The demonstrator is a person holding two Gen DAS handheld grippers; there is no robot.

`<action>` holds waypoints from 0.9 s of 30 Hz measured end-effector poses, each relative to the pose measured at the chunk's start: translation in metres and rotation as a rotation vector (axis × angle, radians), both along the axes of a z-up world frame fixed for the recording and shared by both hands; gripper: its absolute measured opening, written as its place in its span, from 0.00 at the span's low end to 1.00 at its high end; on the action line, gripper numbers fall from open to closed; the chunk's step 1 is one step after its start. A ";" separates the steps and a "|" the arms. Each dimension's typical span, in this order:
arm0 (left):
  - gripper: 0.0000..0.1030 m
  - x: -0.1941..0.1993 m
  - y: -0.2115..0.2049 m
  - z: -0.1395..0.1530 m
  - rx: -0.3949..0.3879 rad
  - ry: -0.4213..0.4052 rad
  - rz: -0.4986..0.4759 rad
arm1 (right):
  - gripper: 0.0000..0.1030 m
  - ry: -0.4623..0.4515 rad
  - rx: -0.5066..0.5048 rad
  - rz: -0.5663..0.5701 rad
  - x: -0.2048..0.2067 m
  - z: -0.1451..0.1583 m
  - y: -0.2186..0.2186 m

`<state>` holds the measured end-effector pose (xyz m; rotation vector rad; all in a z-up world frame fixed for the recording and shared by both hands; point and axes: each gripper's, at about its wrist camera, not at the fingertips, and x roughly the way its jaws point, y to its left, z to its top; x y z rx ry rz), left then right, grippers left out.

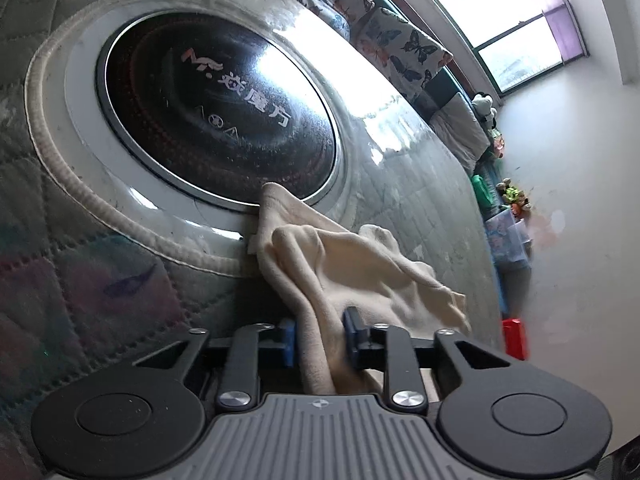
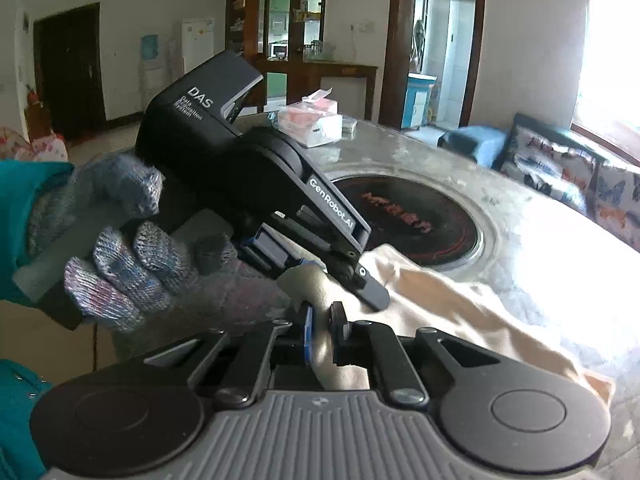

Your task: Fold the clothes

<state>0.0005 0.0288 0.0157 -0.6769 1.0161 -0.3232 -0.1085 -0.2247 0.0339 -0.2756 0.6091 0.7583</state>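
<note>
room: pale walls, bright window point(image 1: 516, 24), butterfly-print cushions point(image 1: 404, 48) | surface: round quilted table point(image 1: 80, 272), glossy black cooktop disc point(image 1: 216, 108) at its centre | cloth: soft cream garment point(image 1: 360, 272) crumpled beside the disc | your left gripper point(image 1: 319, 340) pinches a fold | your right gripper point(image 2: 322, 334) clamps its edge

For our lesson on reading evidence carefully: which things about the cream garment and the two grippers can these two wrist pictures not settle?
- What kind of garment the cream garment is: crumpled in both views, no sleeve or collar readable.
- Its near part, left wrist view: hidden behind the left gripper body.
- Its right end, right wrist view: washed out by window glare on the table.
- The left gripper's fingertips, right wrist view: hidden by its own body and cloth.
</note>
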 end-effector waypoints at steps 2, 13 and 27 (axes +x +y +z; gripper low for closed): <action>0.21 0.000 -0.001 0.001 0.025 -0.009 -0.006 | 0.11 0.010 0.018 -0.020 0.000 0.002 -0.011; 0.21 -0.002 -0.012 0.009 0.121 -0.049 -0.036 | 0.25 0.054 0.021 -0.498 0.030 -0.002 -0.131; 0.20 0.002 -0.030 0.018 0.242 -0.088 -0.057 | 0.18 0.209 0.228 -0.683 0.057 -0.040 -0.203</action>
